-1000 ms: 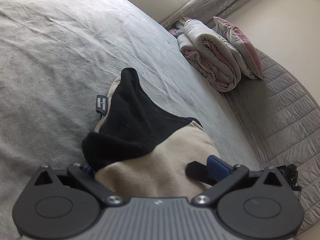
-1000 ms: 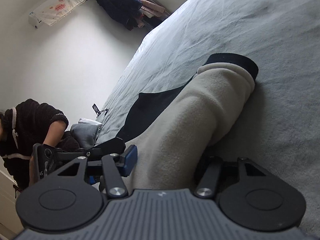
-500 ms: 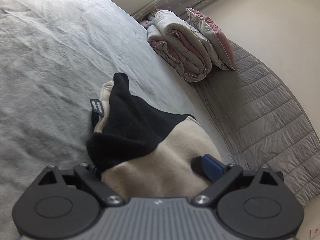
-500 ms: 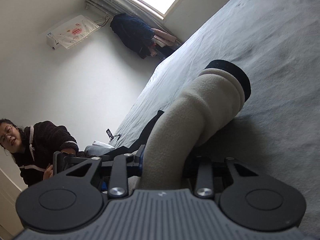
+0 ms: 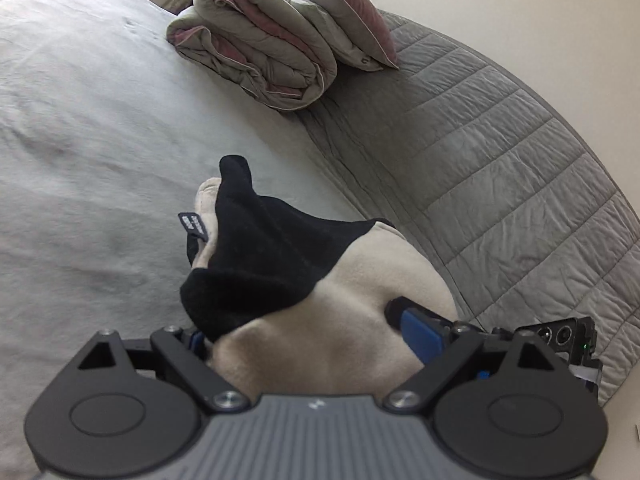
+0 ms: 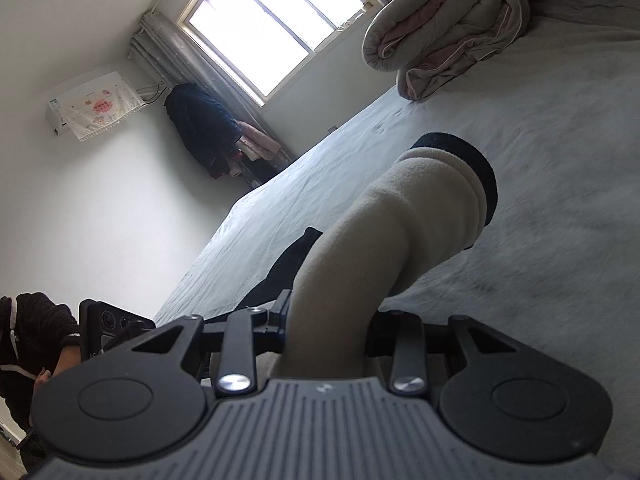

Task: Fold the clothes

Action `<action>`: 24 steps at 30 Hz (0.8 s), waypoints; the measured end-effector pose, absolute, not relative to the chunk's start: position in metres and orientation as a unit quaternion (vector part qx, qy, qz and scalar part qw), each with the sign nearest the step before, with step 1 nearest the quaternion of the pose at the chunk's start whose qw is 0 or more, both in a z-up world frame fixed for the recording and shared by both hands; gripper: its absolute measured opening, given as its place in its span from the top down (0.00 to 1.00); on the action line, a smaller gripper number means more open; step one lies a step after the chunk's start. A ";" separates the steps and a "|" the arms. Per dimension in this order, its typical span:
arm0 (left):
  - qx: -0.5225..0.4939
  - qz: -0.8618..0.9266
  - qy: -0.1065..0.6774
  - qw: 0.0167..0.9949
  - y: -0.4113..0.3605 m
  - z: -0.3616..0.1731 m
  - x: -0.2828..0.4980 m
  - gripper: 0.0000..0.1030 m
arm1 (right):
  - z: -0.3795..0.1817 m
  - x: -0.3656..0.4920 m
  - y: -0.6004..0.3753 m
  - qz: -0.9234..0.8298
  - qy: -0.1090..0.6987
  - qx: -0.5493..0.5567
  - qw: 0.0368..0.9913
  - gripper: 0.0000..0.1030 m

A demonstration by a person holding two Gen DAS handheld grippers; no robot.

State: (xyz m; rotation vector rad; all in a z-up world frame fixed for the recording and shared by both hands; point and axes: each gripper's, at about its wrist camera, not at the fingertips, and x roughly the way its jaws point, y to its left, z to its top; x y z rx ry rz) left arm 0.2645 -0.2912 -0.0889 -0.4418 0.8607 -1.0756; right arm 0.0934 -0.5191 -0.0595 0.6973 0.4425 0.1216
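what changed: over the last second both wrist views swung up. The folded duvet [image 5: 264, 36] sat far off in the left view and is now big and near the top; the right view went from mostly bed to window [image 6: 276, 20] and wall. The fleece garment [image 5: 320, 280] itself barely shifted between the fingers.

what it means: looks to me like both ends of the garment are being lifted and carried together, so a mid-fold or a shake-out. It's bunched, not flat, so not a finished fold yet imo.

garment: cream and black fleece, hanging over the grey bed sheet [image 5: 80, 140]. A cuffed sleeve [image 6: 420, 208] sticks out forward in the right view, black cuff at the tip, sagging toward the sheet.

left gripper [image 5: 316, 340]: clamped on a fat wad of the cream/black fabric, blue pad pressed into it on the right side.

right gripper [image 6: 326, 332]: closed around the base of the sleeve, fabric fills the gap.

pose: both tilted up and forward, side by side, close together. The left gripper shows at the left edge of the right view.

hedge: fisheye is tight here, can't say if any of the garment touches the sheet.
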 end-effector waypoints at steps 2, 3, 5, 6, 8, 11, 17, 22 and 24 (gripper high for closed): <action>-0.194 -0.487 0.403 0.750 -0.319 -0.097 0.263 0.11 | -0.062 0.092 -0.542 0.037 0.222 0.328 0.918 0.64; -0.188 -0.484 0.407 0.752 -0.328 -0.101 0.261 0.11 | -0.063 0.091 -0.554 0.026 0.225 0.323 0.919 0.64; -0.176 -0.474 0.418 0.754 -0.341 -0.109 0.257 0.14 | -0.071 0.094 -0.567 0.005 0.252 0.305 0.918 0.64; -0.168 -0.473 0.421 0.756 -0.344 -0.111 0.255 0.14 | -0.076 0.095 -0.571 -0.002 0.267 0.291 0.919 0.64; -0.145 -0.461 0.418 0.769 -0.343 -0.112 0.252 0.14 | -0.085 0.094 -0.580 -0.015 0.298 0.258 0.919 0.63; -0.133 -0.437 0.403 0.794 -0.321 -0.104 0.253 0.14 | -0.090 0.085 -0.583 -0.044 0.288 0.260 0.920 0.54; -0.029 -0.380 0.317 0.868 -0.284 -0.064 0.244 0.11 | -0.070 0.042 -0.578 -0.129 0.192 0.232 0.945 0.46; 0.039 -0.392 0.234 0.889 -0.309 -0.044 0.222 0.10 | -0.068 0.042 -0.566 -0.070 0.145 0.235 0.959 0.46; 0.053 -0.423 0.220 0.877 -0.324 -0.044 0.213 0.08 | -0.072 0.045 -0.561 -0.059 0.149 0.227 0.961 0.46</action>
